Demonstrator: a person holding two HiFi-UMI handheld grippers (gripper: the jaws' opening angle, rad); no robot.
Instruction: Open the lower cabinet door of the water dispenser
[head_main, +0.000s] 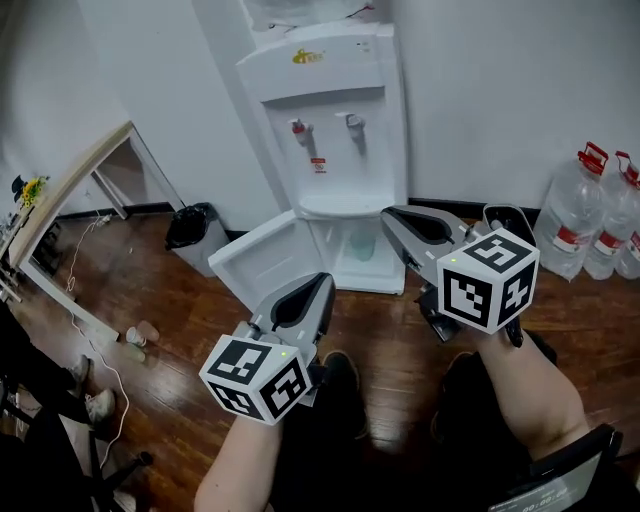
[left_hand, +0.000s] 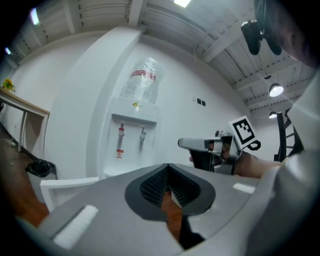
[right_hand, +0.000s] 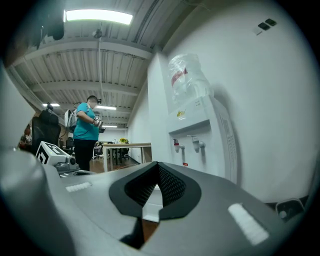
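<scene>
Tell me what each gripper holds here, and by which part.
Nothing. The left gripper and the right gripper both have their jaws together and empty, short of the water dispenser, whose lower door stands open.

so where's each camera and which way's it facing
Head view: on the head, steeply down at the dispenser, door open; left gripper, right gripper, forearms show.
Left gripper view: on it, level along shut jaws at the dispenser; right gripper shows.
Right gripper view: on it, along shut jaws; dispenser right, left gripper's cube left.
All share the taps.
</scene>
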